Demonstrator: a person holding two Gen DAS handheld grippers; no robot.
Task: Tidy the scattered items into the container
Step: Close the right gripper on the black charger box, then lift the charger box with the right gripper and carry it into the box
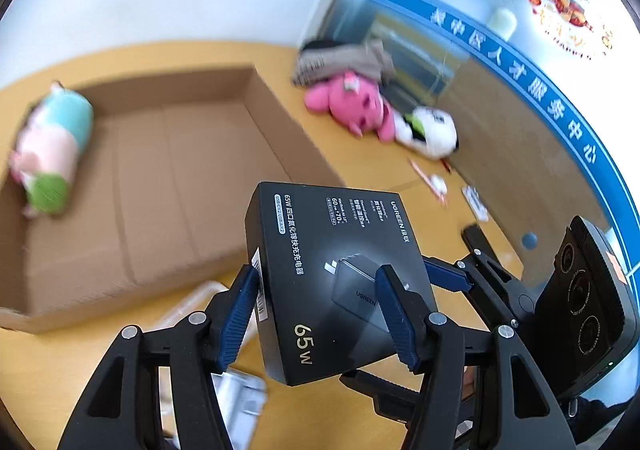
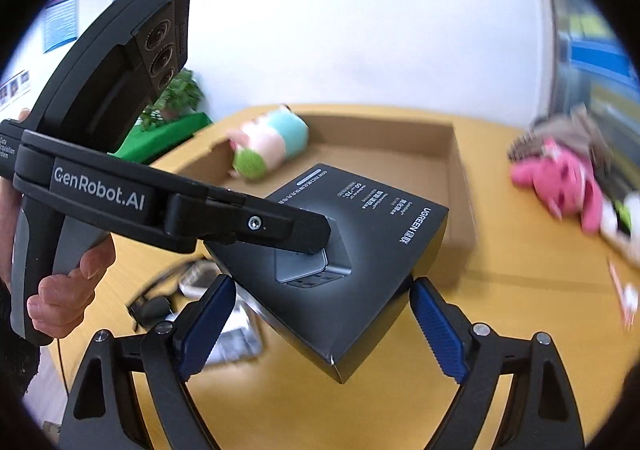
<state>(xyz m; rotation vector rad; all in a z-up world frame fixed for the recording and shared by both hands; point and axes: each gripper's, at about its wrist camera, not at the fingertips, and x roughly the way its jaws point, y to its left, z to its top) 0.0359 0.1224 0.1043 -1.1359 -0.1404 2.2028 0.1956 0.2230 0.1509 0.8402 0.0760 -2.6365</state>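
A black charger box [image 1: 332, 282] [image 2: 352, 250] hangs tilted above the yellow table, held from two sides. My left gripper [image 1: 318, 274] is shut on it, one blue pad on its barcode side and the other over its printed top; the right wrist view shows its black finger [image 2: 280, 228] lying across the box. My right gripper [image 2: 322, 282] clamps the near corner, both pad tips touching the box edges. The open cardboard container [image 1: 180, 170] [image 2: 400, 154] lies just beyond, with a pastel plush [image 1: 52, 146] [image 2: 272, 142] inside at its far end.
A pink plush [image 1: 348, 102] [image 2: 560, 178], a white plush [image 1: 432, 130] and a grey cloth lie on the table [image 1: 380, 170] right of the container. Clear plastic packets [image 1: 240, 402] [image 2: 236, 338] and a black cable [image 2: 152, 308] lie under the box. A hand [image 2: 64, 298] grips the left handle.
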